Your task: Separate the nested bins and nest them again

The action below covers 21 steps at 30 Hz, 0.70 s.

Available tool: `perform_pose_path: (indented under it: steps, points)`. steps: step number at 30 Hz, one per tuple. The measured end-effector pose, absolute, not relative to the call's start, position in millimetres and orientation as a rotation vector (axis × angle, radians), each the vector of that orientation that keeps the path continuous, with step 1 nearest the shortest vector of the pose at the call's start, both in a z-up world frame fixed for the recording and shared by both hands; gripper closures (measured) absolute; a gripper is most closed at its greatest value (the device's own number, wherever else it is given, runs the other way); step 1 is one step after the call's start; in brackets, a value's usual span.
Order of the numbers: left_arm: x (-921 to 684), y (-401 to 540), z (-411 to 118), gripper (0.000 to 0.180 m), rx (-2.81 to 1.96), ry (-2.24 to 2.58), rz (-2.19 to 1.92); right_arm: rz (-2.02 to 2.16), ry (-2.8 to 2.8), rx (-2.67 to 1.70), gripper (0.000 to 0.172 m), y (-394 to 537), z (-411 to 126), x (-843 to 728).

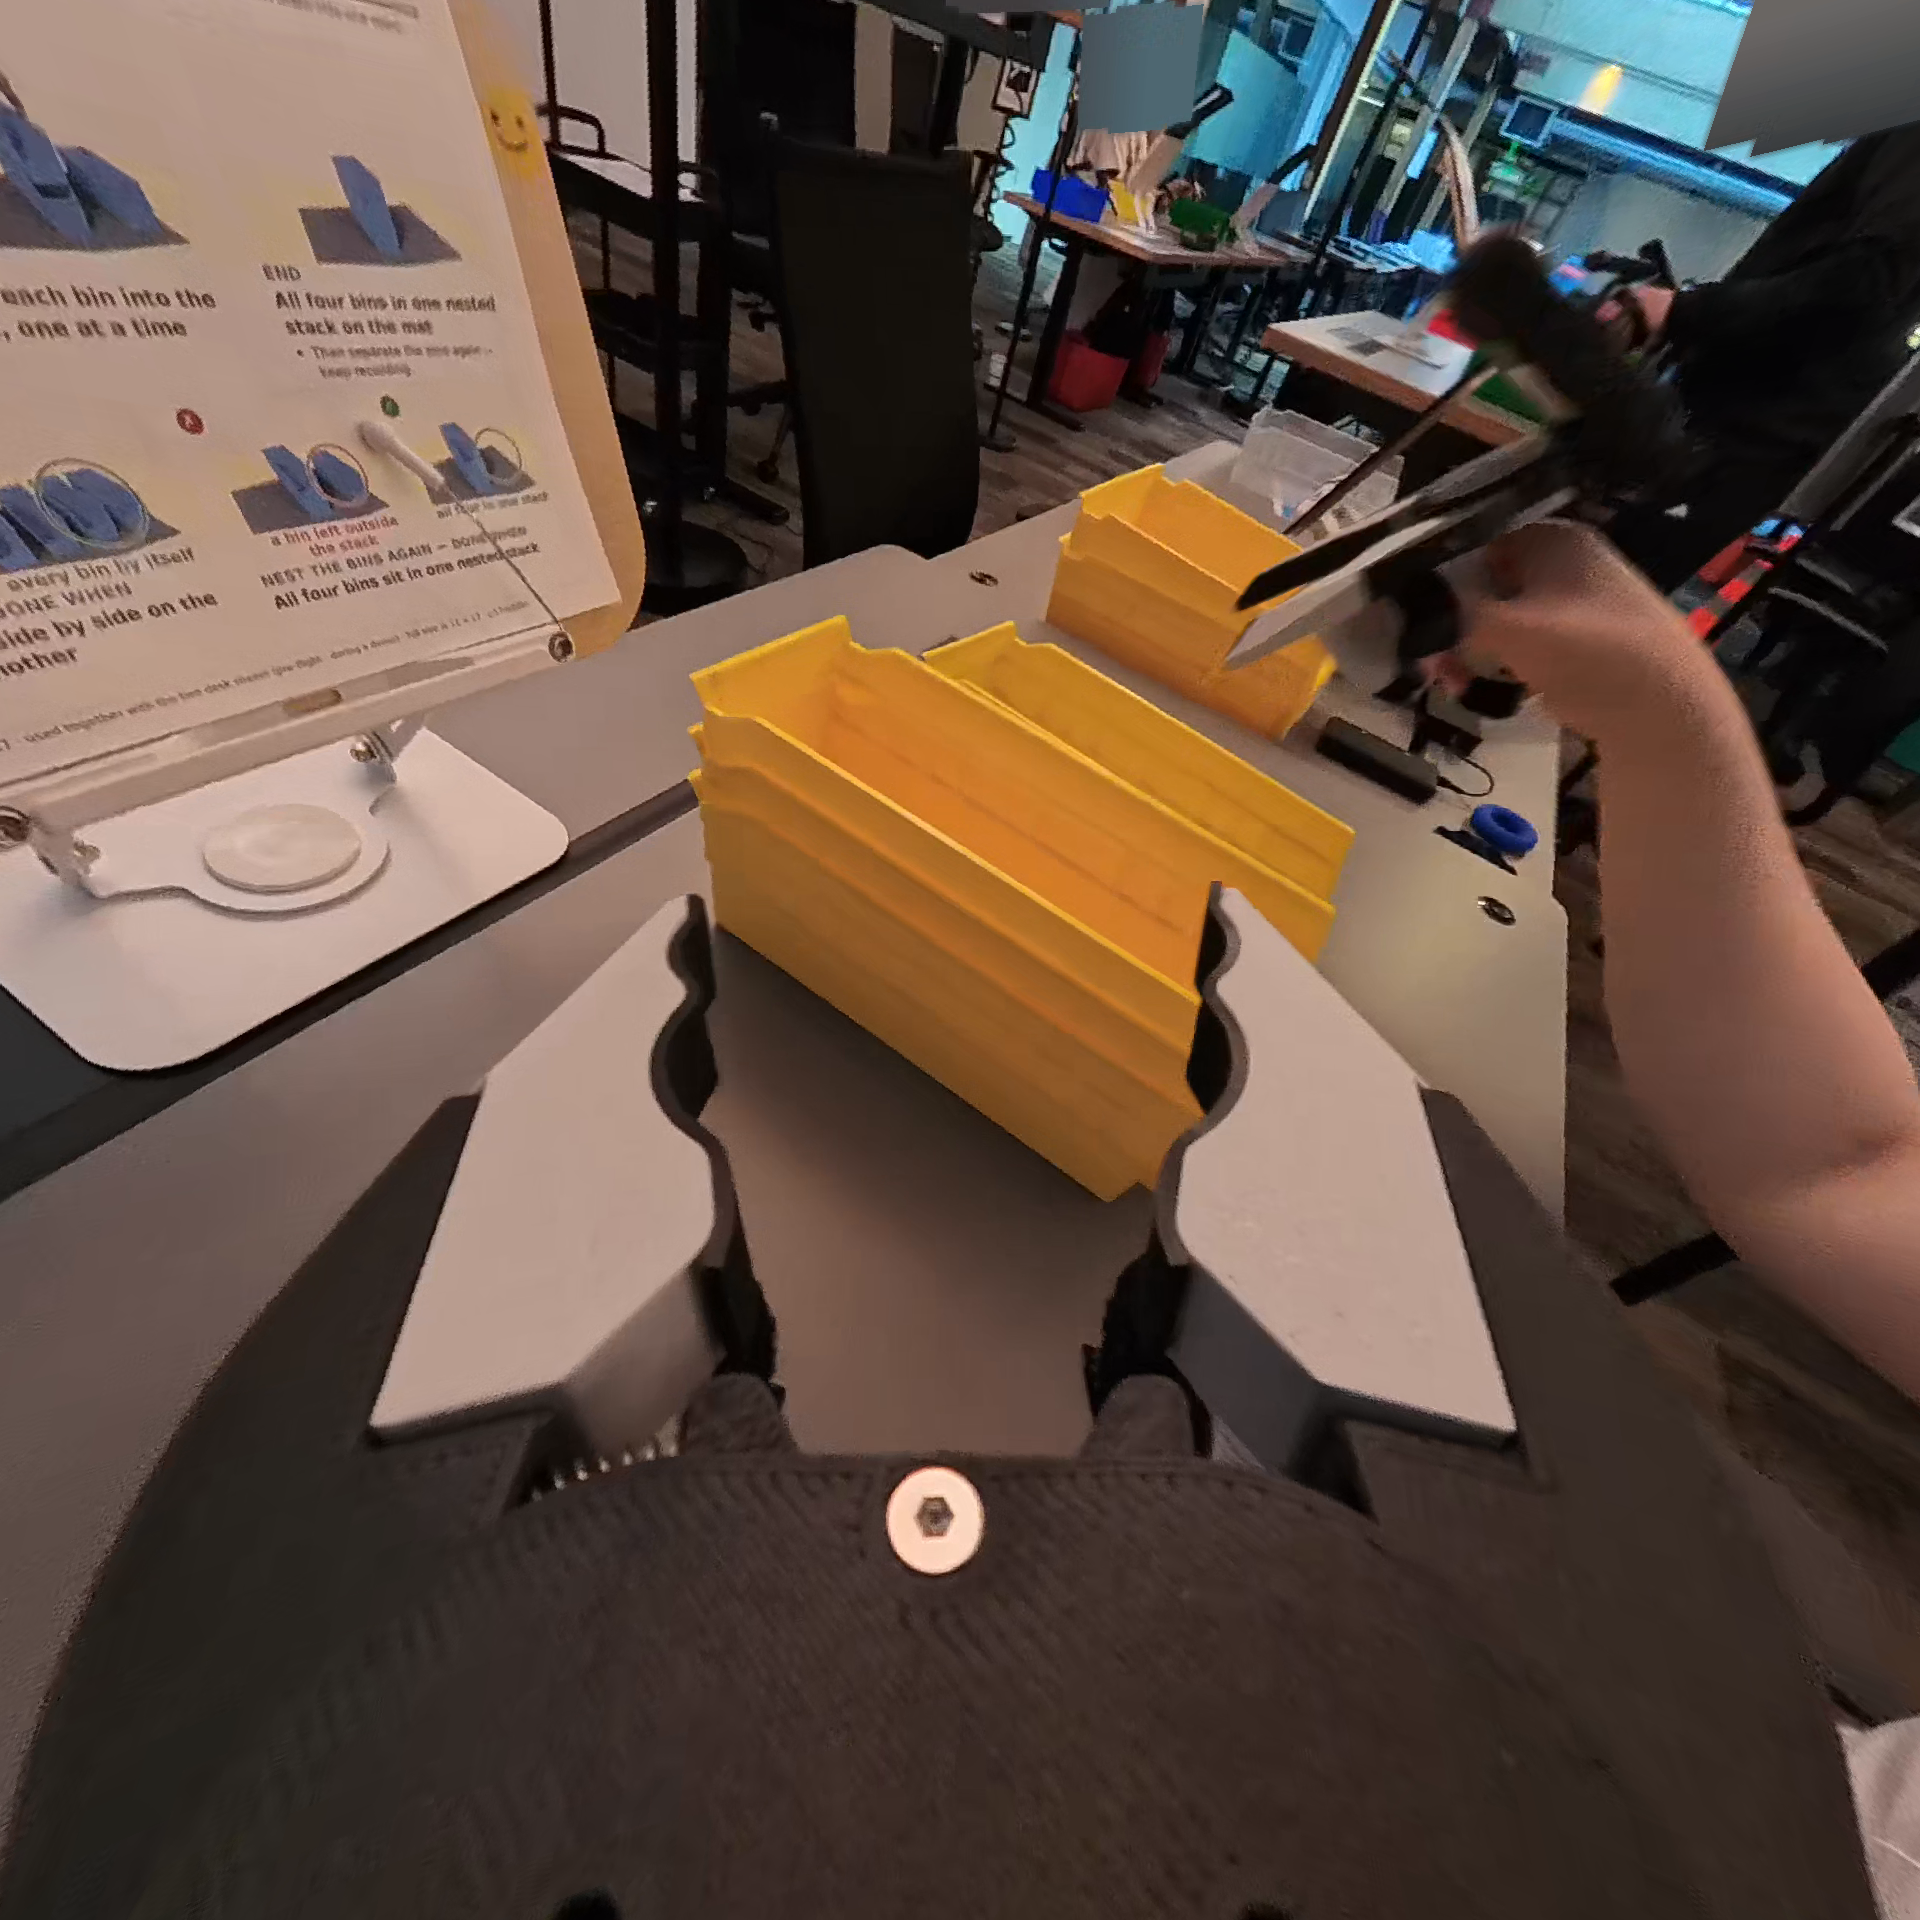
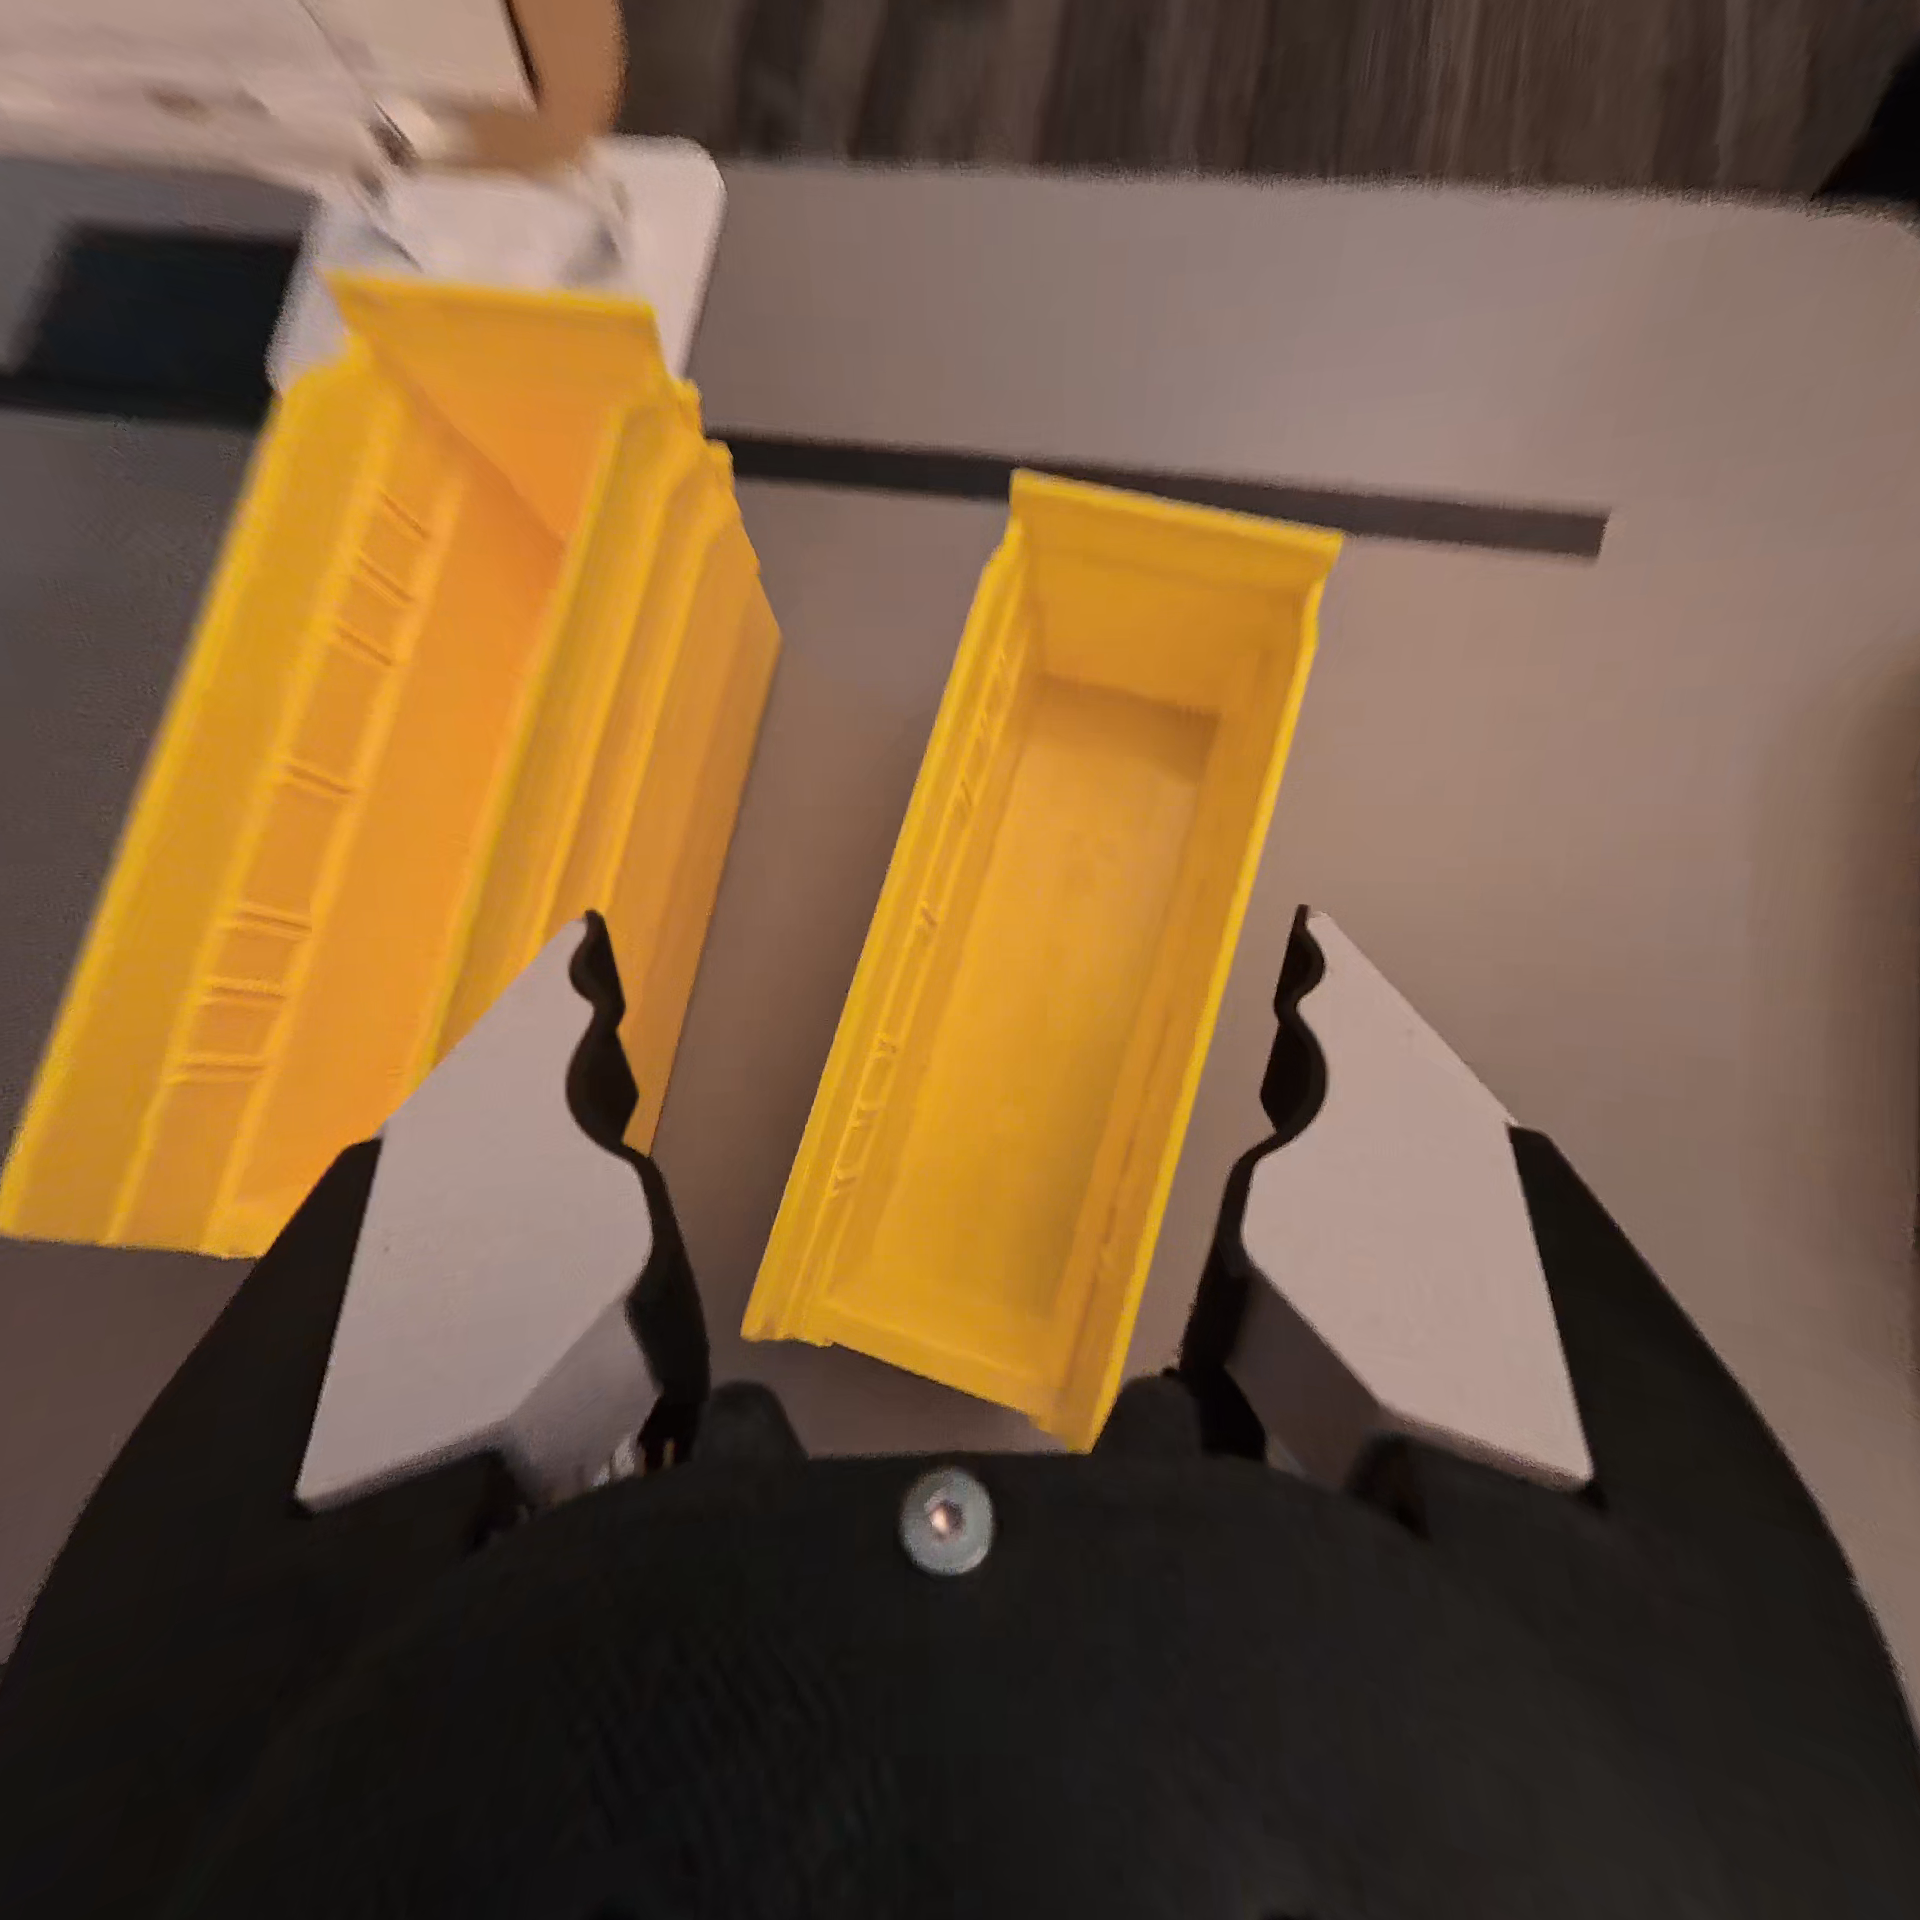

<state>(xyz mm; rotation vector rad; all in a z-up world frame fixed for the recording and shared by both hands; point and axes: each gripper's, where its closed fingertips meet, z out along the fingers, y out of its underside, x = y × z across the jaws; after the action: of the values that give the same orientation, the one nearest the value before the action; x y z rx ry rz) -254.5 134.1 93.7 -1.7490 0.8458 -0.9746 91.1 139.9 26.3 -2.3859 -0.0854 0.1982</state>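
Grey table [image 1: 914, 1299] fills most of both views, with a nested stack of yellow bins [image 1: 935, 894] standing on it at centre of the left wrist view. Left gripper [image 1: 951, 997] sits low over the table, aimed at the stack's near long side; jaws wide apart, nothing gripped. The stack's near corner sits against the right-hand finger [image 1: 1210, 1039], contact or overlap not clear; the left-hand finger is well clear of the bins. A single yellow bin [image 1: 1132, 748] lies just behind the stack; a further group of yellow bins [image 1: 1164, 592] sits at the far table edge. Right gripper [image 1: 1382, 566] shows in the left wrist view as raised above the far bins, tilted down toward the table, motion-blurred; a bare forearm [image 1: 1745, 987] comes in from the right edge, the hand partly hidden behind the gripper body. The right wrist view looks nearly straight down: single bin [image 2: 1060, 956] upright on the table between the spread fingers, gap visible on both sides, so the right claw is open and holding nothing; the bin's near end is cut off by the gripper body. The stack [image 2: 395, 790] lies left of it, apart, its near right corner covered by the left-hand finger. That whole view is blurred, bin rib detail hard to read. Instruction sheet on a white stand [image 1: 270, 852] at left, cropped by the frame. Small blue ring [image 1: 1503, 829] and a black block [image 1: 1377, 758] near the right table edge, too small to identify.
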Motion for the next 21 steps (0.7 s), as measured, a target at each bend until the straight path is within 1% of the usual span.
perform_pose_path:
  steps: [4,5,6,7,9,10,11,13,14,17,18,21]
  points:
    - [-229,144,51,0.072,-1.852,0.890,-0.887,0.251,-0.087,-2.155,0.053,133,74,116]
    - [-221,144,40,0.071,-1.916,0.925,-0.868,0.254,-0.065,-2.098,0.055,133,86,127]
    - [-212,141,30,0.078,-1.992,0.967,-0.858,0.261,-0.036,-2.044,0.056,134,97,137]
    - [-203,138,23,0.080,-2.060,1.007,-0.849,0.280,-0.013,-1.987,0.058,134,108,146]
    - [-185,134,20,0.076,-2.172,1.046,-0.815,0.333,0.021,-1.876,0.063,134,127,160]
    - [-176,134,22,0.070,-2.221,1.046,-0.799,0.355,0.039,-1.830,0.066,133,133,166]
    - [-167,136,26,0.064,-2.271,1.025,-0.785,0.371,0.050,-1.790,0.071,132,136,172]
    - [-155,142,30,0.058,-2.401,0.943,-0.737,0.349,0.084,-1.707,0.074,131,135,185]
    - [-152,147,29,0.051,-2.482,0.884,-0.694,0.300,0.095,-1.659,0.077,134,139,196]
    - [-156,158,15,0.030,-2.762,0.684,-0.519,0.222,0.138,-1.666,0.076,133,140,222]
    - [-154,157,13,0.025,-2.837,0.616,-0.495,0.226,0.127,-1.671,0.076,133,140,224]
    - [-143,166,16,0.025,-2.892,0.538,-0.353,0.295,0.089,-1.699,0.076,133,134,226]
